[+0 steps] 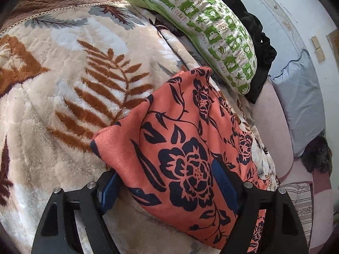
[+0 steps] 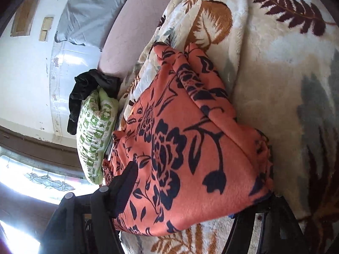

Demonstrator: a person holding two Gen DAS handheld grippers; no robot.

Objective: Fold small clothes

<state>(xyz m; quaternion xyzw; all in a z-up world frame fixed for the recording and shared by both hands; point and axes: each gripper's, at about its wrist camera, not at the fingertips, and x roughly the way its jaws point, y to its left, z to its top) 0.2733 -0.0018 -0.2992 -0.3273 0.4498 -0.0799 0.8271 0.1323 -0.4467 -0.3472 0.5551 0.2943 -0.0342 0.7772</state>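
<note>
An orange garment with a dark navy flower print lies folded on a cream fleece blanket with brown leaves. My left gripper stands wide open, its blue-padded fingers either side of the garment's near end, the cloth lying between them. In the right wrist view the same garment fills the middle. My right gripper is open around its near edge; the left finger shows, the right one is hidden under the cloth.
A green-and-white patterned pillow lies beyond the garment, with a black cloth behind it. A grey pillow rests on a pink sheet by the white wall. A window glows at left.
</note>
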